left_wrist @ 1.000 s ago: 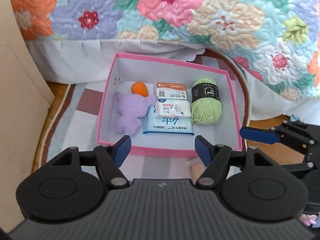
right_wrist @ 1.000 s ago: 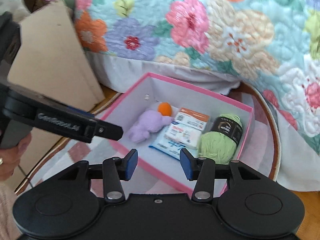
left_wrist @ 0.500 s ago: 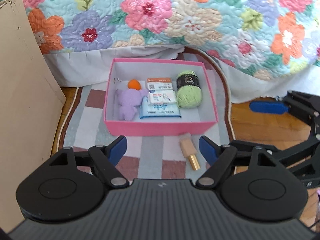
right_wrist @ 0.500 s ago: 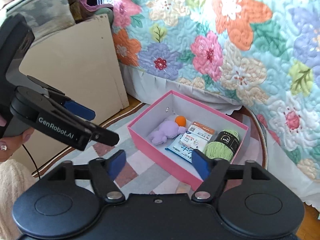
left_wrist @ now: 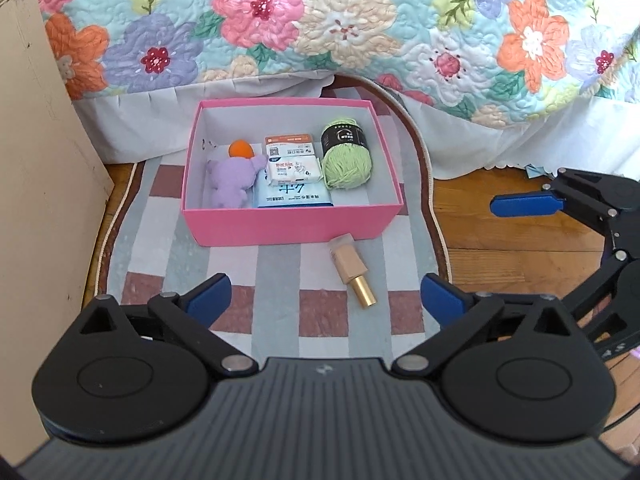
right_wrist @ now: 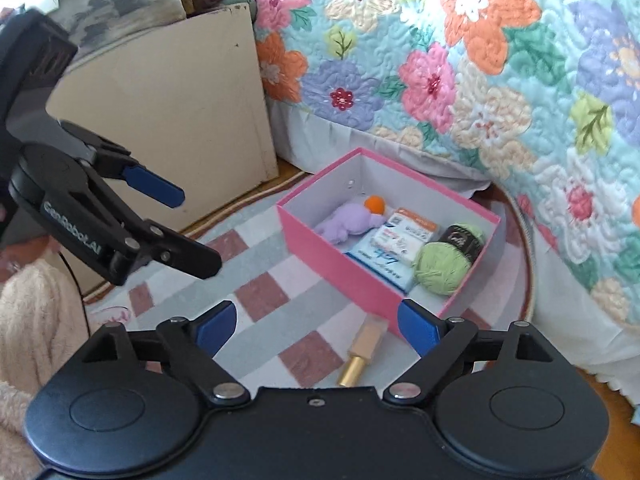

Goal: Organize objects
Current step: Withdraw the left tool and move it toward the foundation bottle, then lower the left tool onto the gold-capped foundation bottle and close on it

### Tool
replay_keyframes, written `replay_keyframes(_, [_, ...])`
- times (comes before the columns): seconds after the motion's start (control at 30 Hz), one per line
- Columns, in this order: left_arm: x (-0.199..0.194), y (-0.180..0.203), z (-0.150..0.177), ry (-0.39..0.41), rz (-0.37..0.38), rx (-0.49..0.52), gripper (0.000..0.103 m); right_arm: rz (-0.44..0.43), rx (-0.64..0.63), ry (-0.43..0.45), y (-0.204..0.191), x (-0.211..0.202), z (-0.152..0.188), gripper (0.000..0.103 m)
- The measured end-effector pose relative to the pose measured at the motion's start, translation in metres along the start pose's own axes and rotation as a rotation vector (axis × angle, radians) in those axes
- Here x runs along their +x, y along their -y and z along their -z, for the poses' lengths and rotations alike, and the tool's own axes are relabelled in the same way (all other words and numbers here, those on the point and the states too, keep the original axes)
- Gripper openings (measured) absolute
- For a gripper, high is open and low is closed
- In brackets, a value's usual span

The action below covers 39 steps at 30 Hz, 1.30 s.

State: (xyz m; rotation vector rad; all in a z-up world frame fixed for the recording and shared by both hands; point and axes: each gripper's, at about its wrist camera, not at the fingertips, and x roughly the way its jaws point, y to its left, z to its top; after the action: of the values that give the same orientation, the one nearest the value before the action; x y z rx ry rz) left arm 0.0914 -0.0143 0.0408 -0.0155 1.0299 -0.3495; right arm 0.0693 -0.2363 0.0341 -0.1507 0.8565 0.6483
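A: Item one, container?

B: Pink box (left_wrist: 288, 227), open-topped, on the striped rug (left_wrist: 276, 268), its far wall close under the white bed skirt (left_wrist: 256, 88) below the floral quilt (left_wrist: 352, 16). Bare rug shows along its near and left sides.

A: Contents?

B: Purple plush toy (left_wrist: 232, 182) at the left, touching an orange ball (left_wrist: 240, 149) behind it. Middle: a blue-and-white wipes pack (left_wrist: 292, 196) flat on the bottom, a white tissue packet (left_wrist: 294, 170) lying on it, and an orange-topped packet (left_wrist: 289, 145) just behind. Right: green yarn skein (left_wrist: 346, 156) with a black band. A free strip of box floor runs between yarn and right wall.

A: Loose items?

B: One beige bottle with a gold cap (left_wrist: 352, 274), lying on the rug just in front of the box's near wall, cap pointing away from the box. Nothing grips it.

A: Grippers?

B: Left gripper (left_wrist: 324, 300), fingers spread wide, empty, held above the rug short of the bottle. Right gripper (right_wrist: 316, 322), likewise spread wide and empty, with the bottle lying between its fingertips in its own view, lower down.

A: Boundaries?

B: Beige cabinet panel (left_wrist: 36, 168) along the left edge of the rug; wooden floor (left_wrist: 520, 248) to the right of the rug's brown border.
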Motion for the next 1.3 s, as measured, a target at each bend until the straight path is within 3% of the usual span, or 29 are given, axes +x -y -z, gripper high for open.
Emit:
replay_keyframes(0.23, [0.026,-0.001,0.014,0.021,-0.019,-0.009,0.103,0.0,-0.094,0.114,-0.006,0.018,0.028,0.093])
replay_keyframes(0.4, [0.055,0.002,0.026,0.046,-0.031,0.033,0.103,0.038,-0.102,0.058,0.004,0.055,0.041,0.093])
replay_keyframes(0.63, [0.106,-0.007,0.035,0.017,-0.038,-0.018,0.103,0.076,-0.167,-0.029,0.015,0.105,0.06,0.093])
replay_keyframes(0.73, [0.13,-0.014,0.037,-0.013,-0.022,-0.047,0.102,0.077,-0.11,-0.065,0.022,0.123,0.064,0.093])
replay_keyframes(0.83, [0.147,-0.022,0.036,-0.049,0.052,-0.081,0.102,0.089,-0.089,-0.076,0.026,0.14,0.072,0.093])
replay_keyframes(0.93, [0.16,-0.021,0.036,-0.034,0.003,-0.056,0.102,0.093,-0.066,-0.088,0.033,0.157,0.078,0.087])
replay_keyframes(1.03, [0.174,-0.02,0.036,-0.013,0.021,-0.05,0.101,0.099,-0.025,-0.091,0.04,0.17,0.082,0.082])
replay_keyframes(1.13, [0.193,-0.025,0.035,-0.042,0.063,-0.12,0.097,0.097,-0.001,-0.089,0.044,0.18,0.086,0.076])
replay_keyframes(1.3, [0.22,-0.03,0.04,-0.021,0.093,-0.234,0.09,0.097,0.061,-0.09,0.049,0.199,0.094,0.072])
